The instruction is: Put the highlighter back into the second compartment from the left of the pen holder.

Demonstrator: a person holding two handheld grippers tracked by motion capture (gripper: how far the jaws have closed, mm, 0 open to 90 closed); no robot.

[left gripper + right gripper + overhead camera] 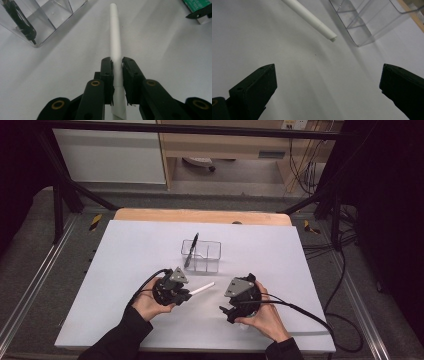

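White pen (115, 47) gripped by the left gripper (184, 295), centre of the high view.

Slim and plain white, it ran up the middle of the left gripper view, jaws clamped on its lower part, its tip aimed toward the clear organizer (201, 255) holding a black pen (191, 251). Lower right, the right gripper (327, 92) hovered over the white table (130, 250), jaws spread wide.

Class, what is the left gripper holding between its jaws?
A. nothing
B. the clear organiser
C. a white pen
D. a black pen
C: the left gripper has its jaws closed on the white pen, while the black pen stands in the clear organiser.
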